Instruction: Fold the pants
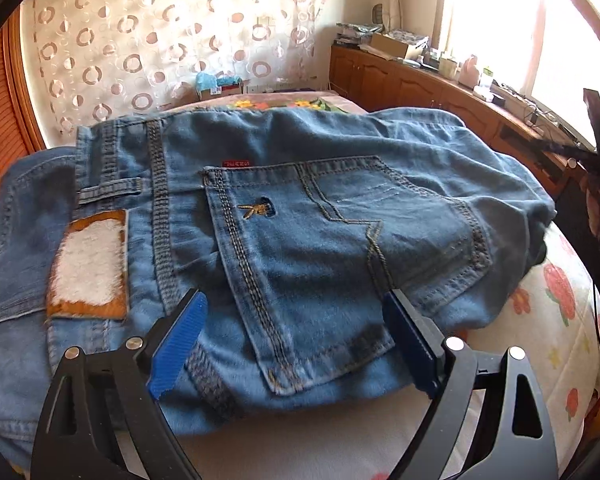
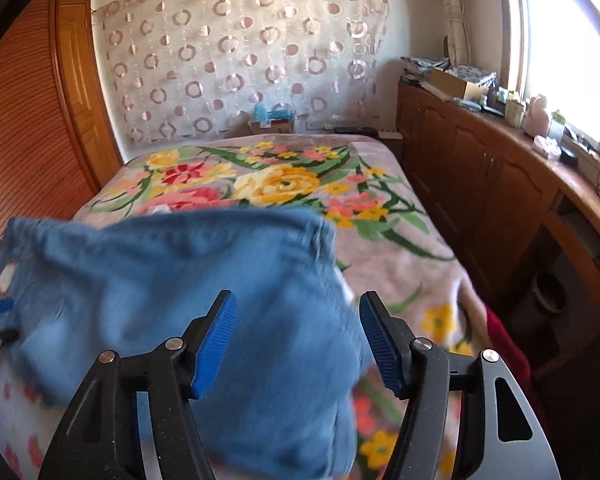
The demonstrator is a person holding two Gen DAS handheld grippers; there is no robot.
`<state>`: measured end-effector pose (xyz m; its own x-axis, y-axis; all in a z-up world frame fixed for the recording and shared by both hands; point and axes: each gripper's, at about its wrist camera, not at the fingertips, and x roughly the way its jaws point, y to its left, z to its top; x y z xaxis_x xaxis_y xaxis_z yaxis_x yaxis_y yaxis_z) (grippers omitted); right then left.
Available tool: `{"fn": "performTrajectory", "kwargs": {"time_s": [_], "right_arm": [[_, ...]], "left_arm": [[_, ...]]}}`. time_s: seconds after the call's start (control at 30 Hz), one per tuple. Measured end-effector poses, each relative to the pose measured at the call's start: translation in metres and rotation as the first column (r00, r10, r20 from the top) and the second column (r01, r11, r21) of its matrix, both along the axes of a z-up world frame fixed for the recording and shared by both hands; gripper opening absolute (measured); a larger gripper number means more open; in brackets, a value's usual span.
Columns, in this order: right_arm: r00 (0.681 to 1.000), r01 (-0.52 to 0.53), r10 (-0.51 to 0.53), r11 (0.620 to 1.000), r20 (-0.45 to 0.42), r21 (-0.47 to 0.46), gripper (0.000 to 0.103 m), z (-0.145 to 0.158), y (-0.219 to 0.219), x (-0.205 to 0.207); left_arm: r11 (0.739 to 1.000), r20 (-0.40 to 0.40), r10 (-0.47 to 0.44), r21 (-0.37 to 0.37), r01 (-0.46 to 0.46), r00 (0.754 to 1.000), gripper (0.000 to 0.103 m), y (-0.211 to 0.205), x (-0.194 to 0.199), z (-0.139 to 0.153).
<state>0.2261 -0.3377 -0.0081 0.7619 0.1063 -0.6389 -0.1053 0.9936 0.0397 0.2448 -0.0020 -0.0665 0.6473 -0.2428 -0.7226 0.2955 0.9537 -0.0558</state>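
Note:
The blue jeans (image 1: 300, 220) lie folded in a thick bundle on the bed, back pocket (image 1: 324, 264) and a worn leather waist patch (image 1: 88, 264) facing up. My left gripper (image 1: 292, 308) hovers over the pocket's near end. It is open, with its blue pads (image 1: 176, 348) wide apart on either side of the pocket and nothing pinched. In the right wrist view the jeans (image 2: 188, 300) look blurred. My right gripper (image 2: 298, 308) is open above their right edge, and no cloth is gripped between its pads (image 2: 216, 340).
The bed carries a floral blanket (image 2: 284, 184). A wooden cabinet run (image 2: 480, 184) with clutter on top lines the right wall under a bright window. A wooden louvred door (image 2: 24, 128) is at the left. A patterned curtain (image 2: 240, 52) hangs behind the bed.

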Motion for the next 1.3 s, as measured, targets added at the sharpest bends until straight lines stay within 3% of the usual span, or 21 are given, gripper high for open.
{"fn": "performTrajectory", "kwargs": {"time_s": [0.37,0.5,0.6,0.8,1.07,1.3], "right_arm": [[0.999,-0.001,0.004,0.997,-0.041,0.079,0.067,-0.008,0.001,-0.064],[0.998,-0.014,0.02,0.994,-0.055,0.106,0.076,-0.011,0.001,-0.073],[0.997,-0.012,0.024,0.989,-0.079,0.15,0.082,-0.015,-0.002,-0.069],[0.993,0.016,0.011,0.973,-0.116,0.231,0.083,-0.019,-0.007,-0.056],[0.991,0.068,-0.015,0.913,-0.135,0.401,0.088,-0.027,-0.027,-0.033],[0.983,0.137,-0.073,0.898,-0.166,0.417,0.088,-0.034,-0.035,-0.011]], "left_arm": [[0.999,0.062,0.032,-0.024,-0.031,0.998,0.09,0.005,-0.055,0.023],[0.999,0.076,0.048,-0.02,-0.047,0.996,0.09,0.007,-0.073,0.026],[0.998,0.073,0.055,-0.025,-0.053,0.996,0.09,0.007,-0.082,0.024],[0.998,0.076,0.067,-0.024,-0.066,0.995,0.09,0.013,-0.1,0.022],[0.996,0.086,0.081,-0.032,-0.078,0.993,0.09,0.02,-0.111,0.025],[0.992,0.09,0.121,-0.045,-0.118,0.989,0.09,0.028,-0.108,0.022]]}}
